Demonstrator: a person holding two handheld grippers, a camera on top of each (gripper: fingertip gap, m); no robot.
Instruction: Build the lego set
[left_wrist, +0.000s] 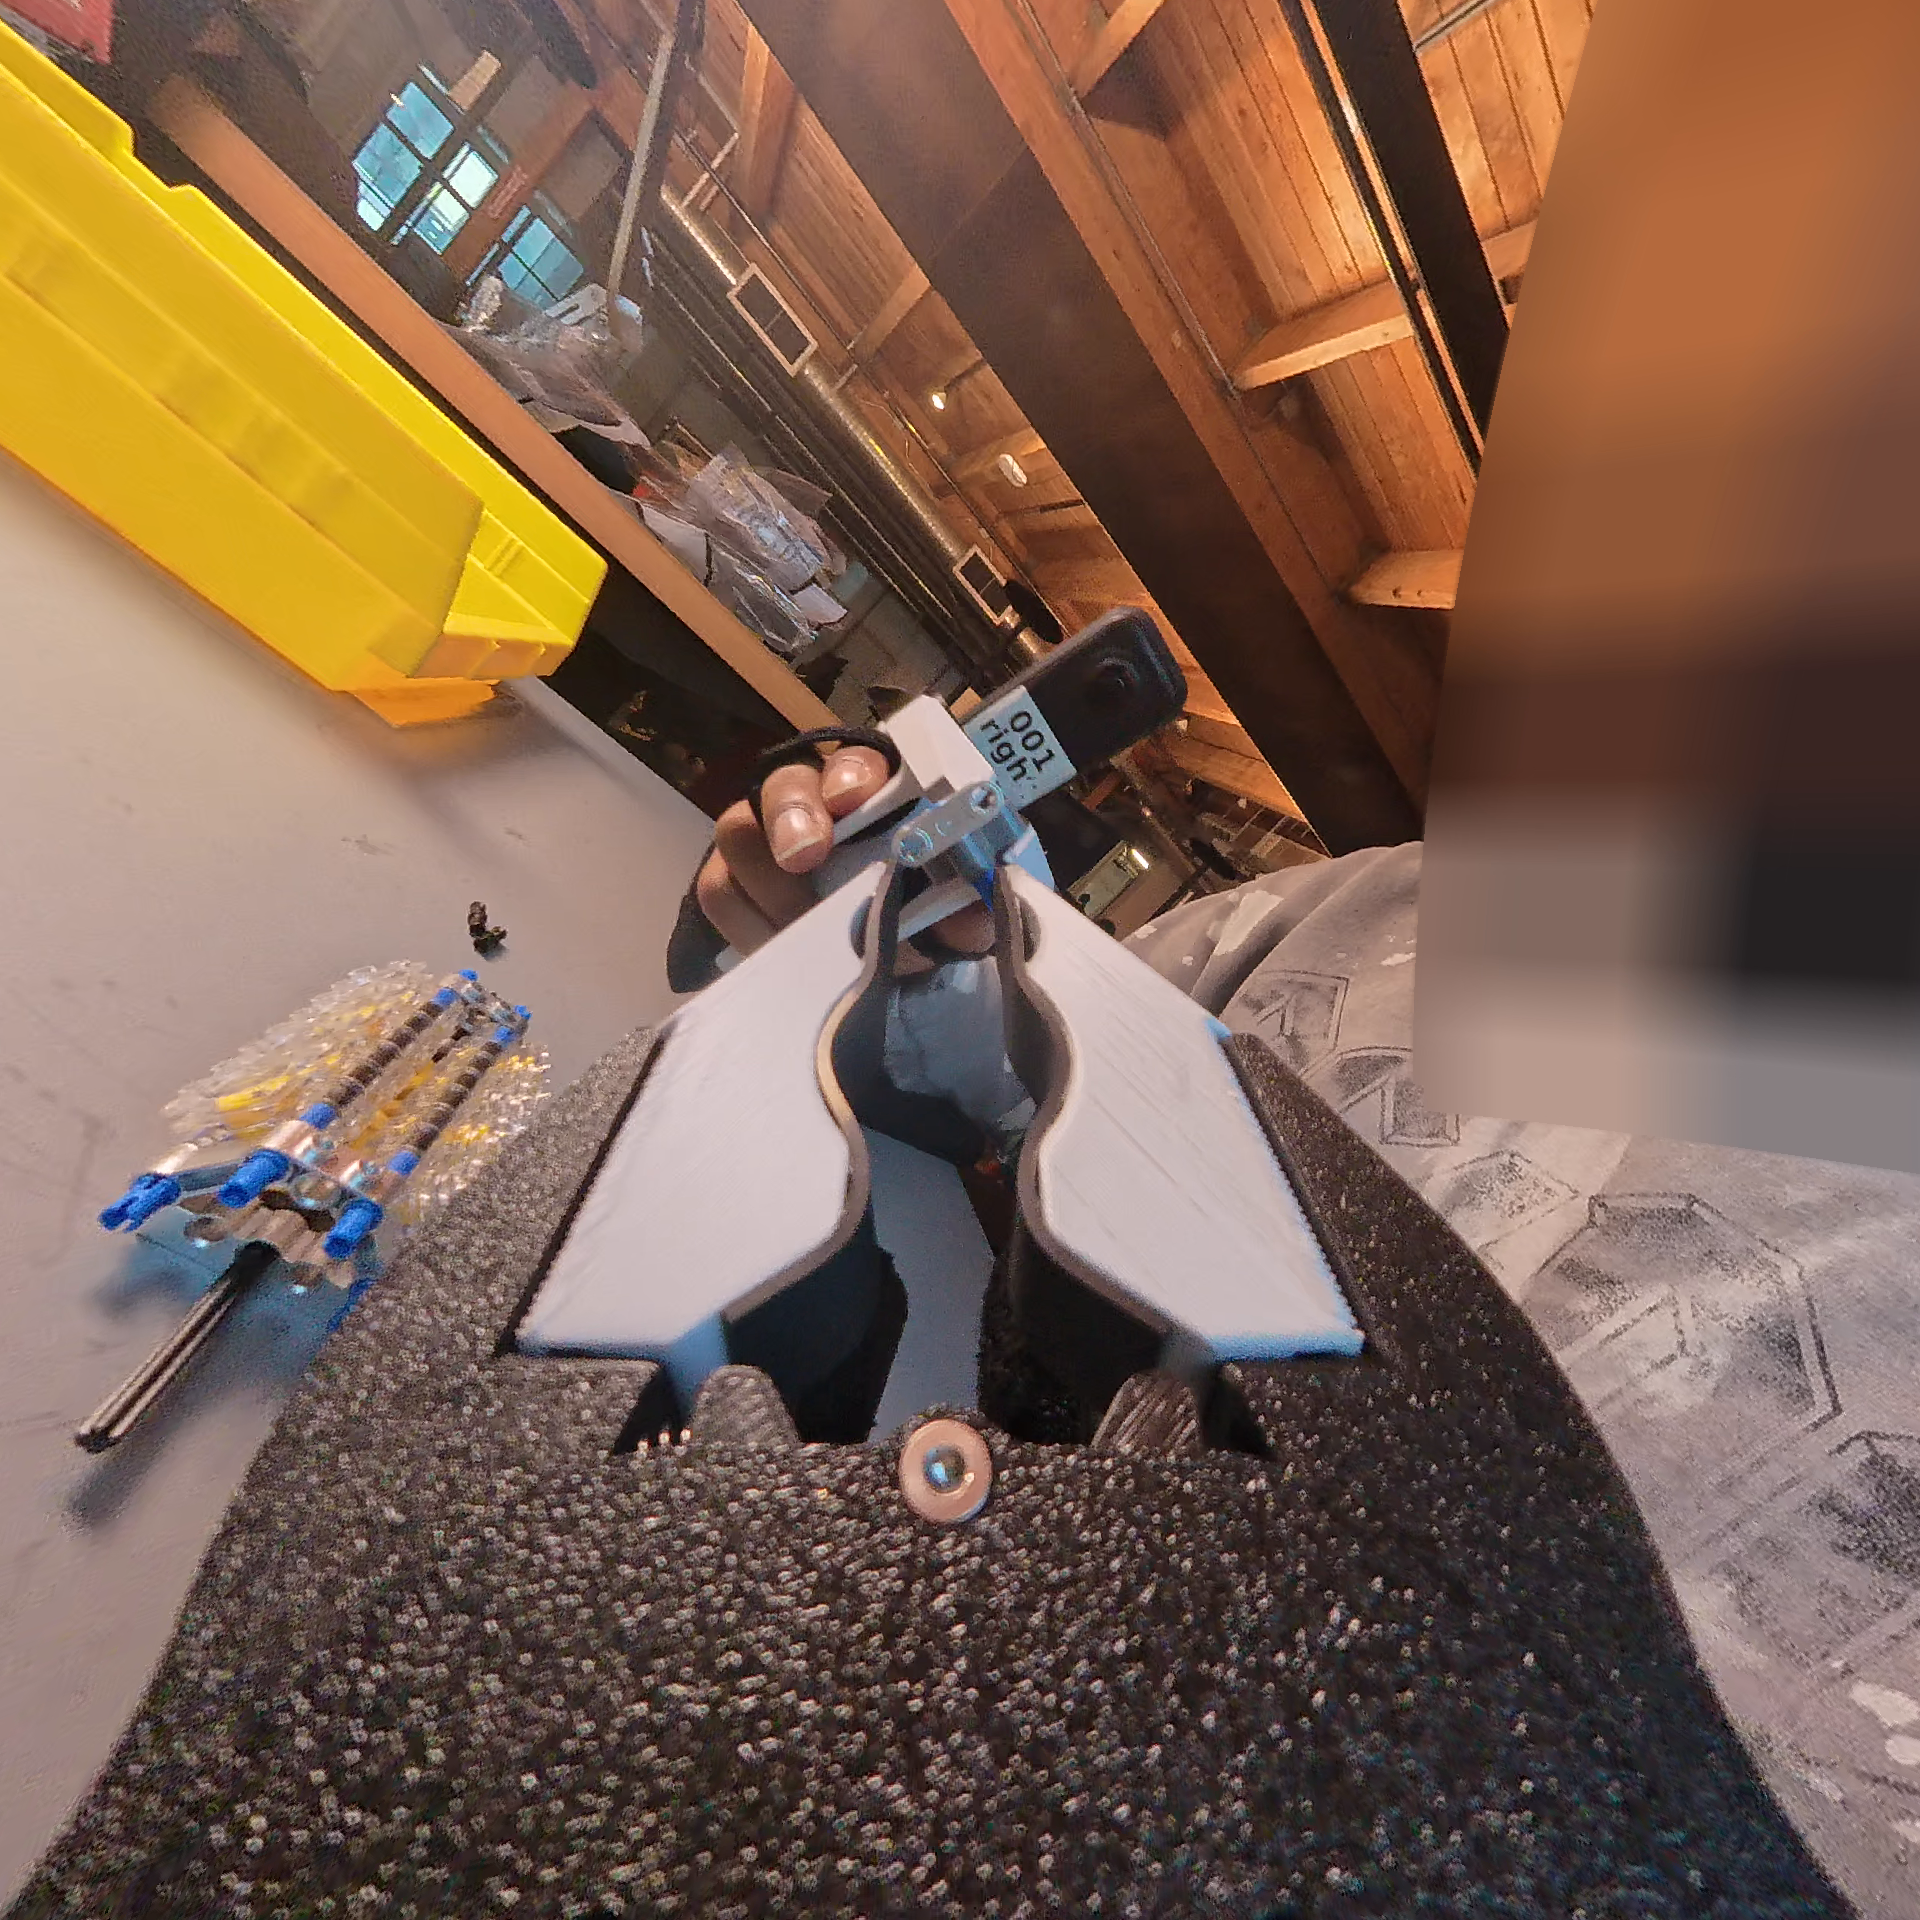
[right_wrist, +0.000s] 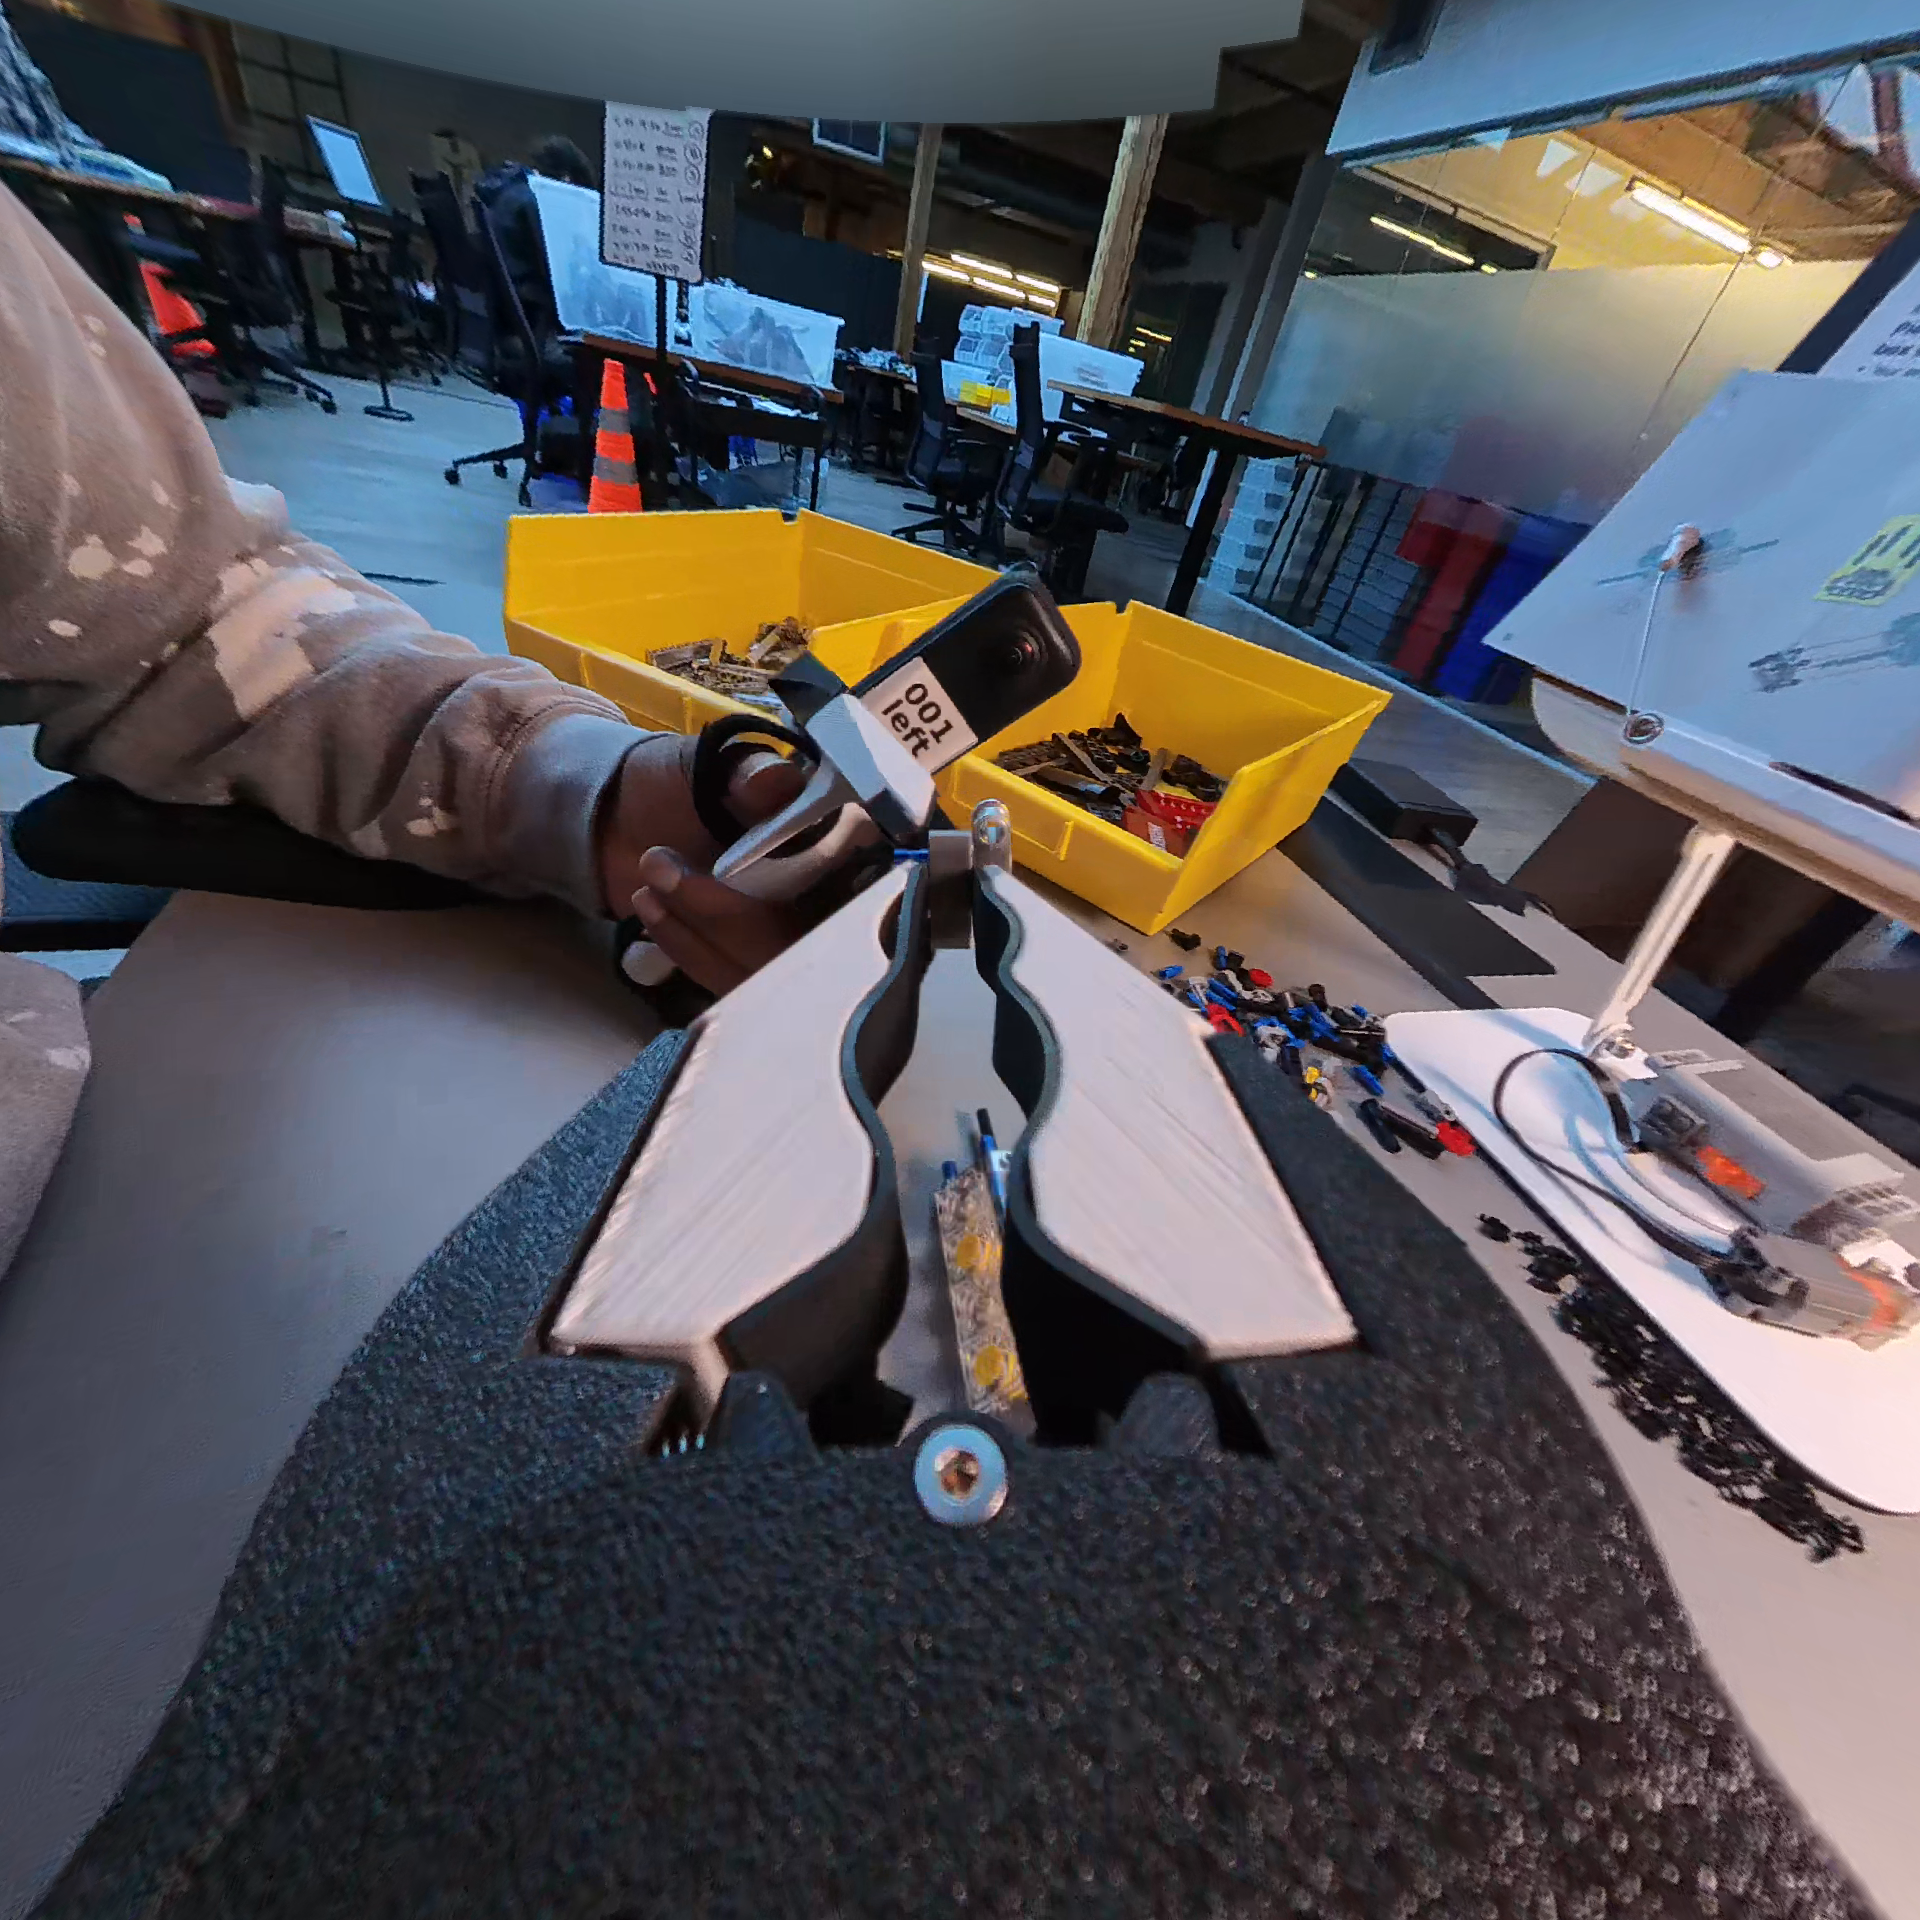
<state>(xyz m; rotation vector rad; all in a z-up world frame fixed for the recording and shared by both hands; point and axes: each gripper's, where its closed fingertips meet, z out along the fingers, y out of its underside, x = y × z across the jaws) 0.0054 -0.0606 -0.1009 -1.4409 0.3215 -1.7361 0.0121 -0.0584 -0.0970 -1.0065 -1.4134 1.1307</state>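
Observation:
My right gripper (right_wrist: 950, 888) is shut on a small grey beam with holes (right_wrist: 990, 828), held above the table. It also shows in the left wrist view (left_wrist: 951, 826). My left gripper (left_wrist: 948, 888) meets it tip to tip, nearly closed, with a thin blue pin (left_wrist: 985, 883) at its tips. The pin (right_wrist: 912, 854) sits between the left gripper's tips and the beam. A person's hand (right_wrist: 707, 914) holds the left gripper and another hand (left_wrist: 774, 831) holds the right. A clear studded assembly with blue pins and black axles (left_wrist: 343, 1122) lies on the table below; the right wrist view shows it between the fingers (right_wrist: 971, 1278).
Two yellow bins (right_wrist: 727, 582) (right_wrist: 1195, 707) with dark parts stand at the back. Loose small parts (right_wrist: 1299, 1018) and a black pile (right_wrist: 1683, 1382) lie right, by a white stand base (right_wrist: 1558, 1049) with a motor (right_wrist: 1766, 1226). A tilted board (right_wrist: 1766, 582) overhangs. A sleeve (right_wrist: 312, 675) rests left. The grippers are tip to tip, or close to it.

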